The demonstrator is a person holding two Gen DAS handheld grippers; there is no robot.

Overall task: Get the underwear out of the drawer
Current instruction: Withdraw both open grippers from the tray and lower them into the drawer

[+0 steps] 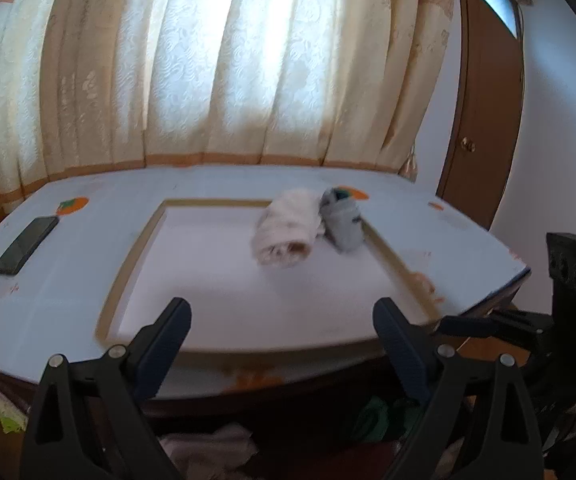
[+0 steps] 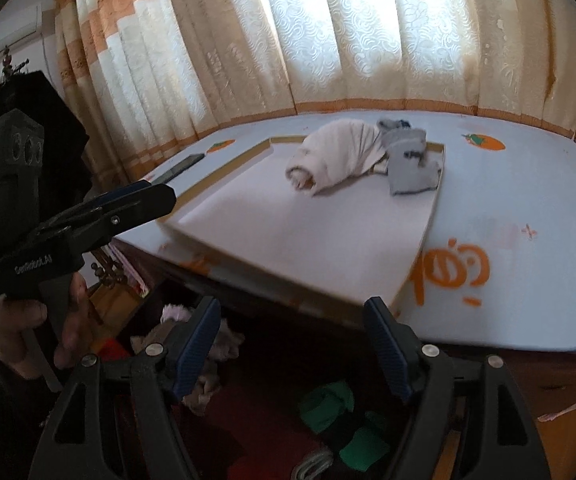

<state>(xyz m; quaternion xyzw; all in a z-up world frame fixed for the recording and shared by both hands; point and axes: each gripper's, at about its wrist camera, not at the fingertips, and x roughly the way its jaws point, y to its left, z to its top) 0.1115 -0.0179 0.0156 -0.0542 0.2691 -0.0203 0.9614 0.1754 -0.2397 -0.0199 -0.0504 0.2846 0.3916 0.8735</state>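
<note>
A rolled cream underwear piece (image 1: 285, 229) and a folded grey piece (image 1: 342, 218) lie on a white board (image 1: 215, 280) on the tabletop; both also show in the right wrist view (image 2: 340, 154) (image 2: 410, 164). My left gripper (image 1: 281, 344) is open and empty, held at the table's front edge over the open drawer (image 1: 215, 440). My right gripper (image 2: 292, 348) is open and empty above the drawer (image 2: 288, 420), which holds green, red and pale clothes. The left gripper also shows from the side in the right wrist view (image 2: 143, 204).
A black phone (image 1: 25, 245) lies on the table at the left. Curtains (image 1: 227, 60) hang behind the table and a brown door (image 1: 484, 120) stands at the right. The tablecloth (image 2: 508, 208) has orange prints.
</note>
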